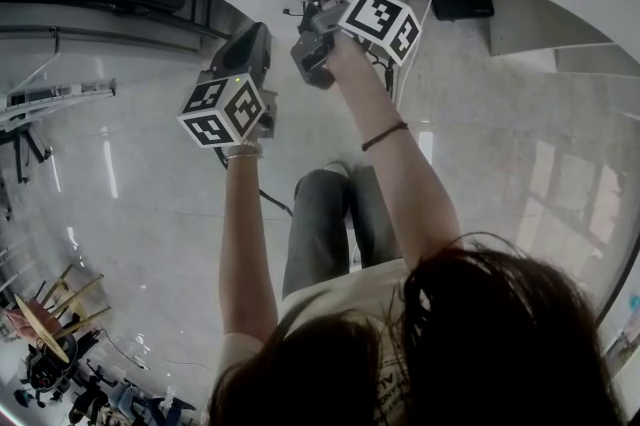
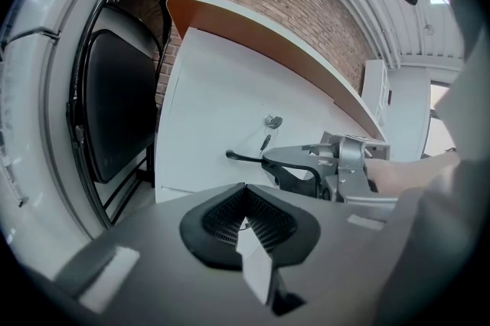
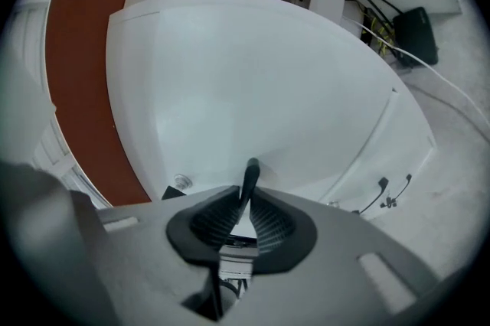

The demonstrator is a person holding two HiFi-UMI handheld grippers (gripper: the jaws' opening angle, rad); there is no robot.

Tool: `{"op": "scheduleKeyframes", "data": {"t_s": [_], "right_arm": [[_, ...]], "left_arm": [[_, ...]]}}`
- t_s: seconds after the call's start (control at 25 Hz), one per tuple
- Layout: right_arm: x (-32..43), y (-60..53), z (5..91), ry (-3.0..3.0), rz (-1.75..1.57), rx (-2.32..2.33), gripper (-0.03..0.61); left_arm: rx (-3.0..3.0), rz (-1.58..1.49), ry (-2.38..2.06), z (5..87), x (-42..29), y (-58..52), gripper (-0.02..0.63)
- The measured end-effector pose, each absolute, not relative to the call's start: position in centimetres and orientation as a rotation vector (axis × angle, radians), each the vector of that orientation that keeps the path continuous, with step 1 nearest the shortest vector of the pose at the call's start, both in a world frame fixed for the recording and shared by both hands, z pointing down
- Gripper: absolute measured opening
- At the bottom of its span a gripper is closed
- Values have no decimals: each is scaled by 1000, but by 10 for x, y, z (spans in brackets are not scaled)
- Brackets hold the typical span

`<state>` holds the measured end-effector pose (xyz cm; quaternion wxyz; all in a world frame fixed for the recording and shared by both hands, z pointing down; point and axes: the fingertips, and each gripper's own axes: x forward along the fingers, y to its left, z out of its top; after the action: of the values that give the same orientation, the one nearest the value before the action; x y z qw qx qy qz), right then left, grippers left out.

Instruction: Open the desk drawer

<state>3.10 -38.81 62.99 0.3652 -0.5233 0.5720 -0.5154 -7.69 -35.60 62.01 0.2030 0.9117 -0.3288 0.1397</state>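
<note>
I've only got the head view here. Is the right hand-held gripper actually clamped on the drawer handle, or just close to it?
Observer: Clamped. In the right gripper view, the right hand-held gripper has its jaws shut on the black drawer handle.
Operator: And the left one, is it carrying anything?
Observer: No. The left gripper view shows the left hand-held gripper with its jaws together and nothing between them.
Operator: Anything near that handle I should know about?
Observer: In the left gripper view, what looks like a key hangs from a lock close to the handle.
</note>
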Motion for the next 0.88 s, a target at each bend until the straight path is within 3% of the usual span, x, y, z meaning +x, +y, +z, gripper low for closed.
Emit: {"op": "scheduleKeyframes", "data": {"t_s": [0.88], "right_arm": [[30,-377,631,1284,-1412,-1264,31]], "left_arm": [[2486,358,-933,598,-82,-331,-2]]}}
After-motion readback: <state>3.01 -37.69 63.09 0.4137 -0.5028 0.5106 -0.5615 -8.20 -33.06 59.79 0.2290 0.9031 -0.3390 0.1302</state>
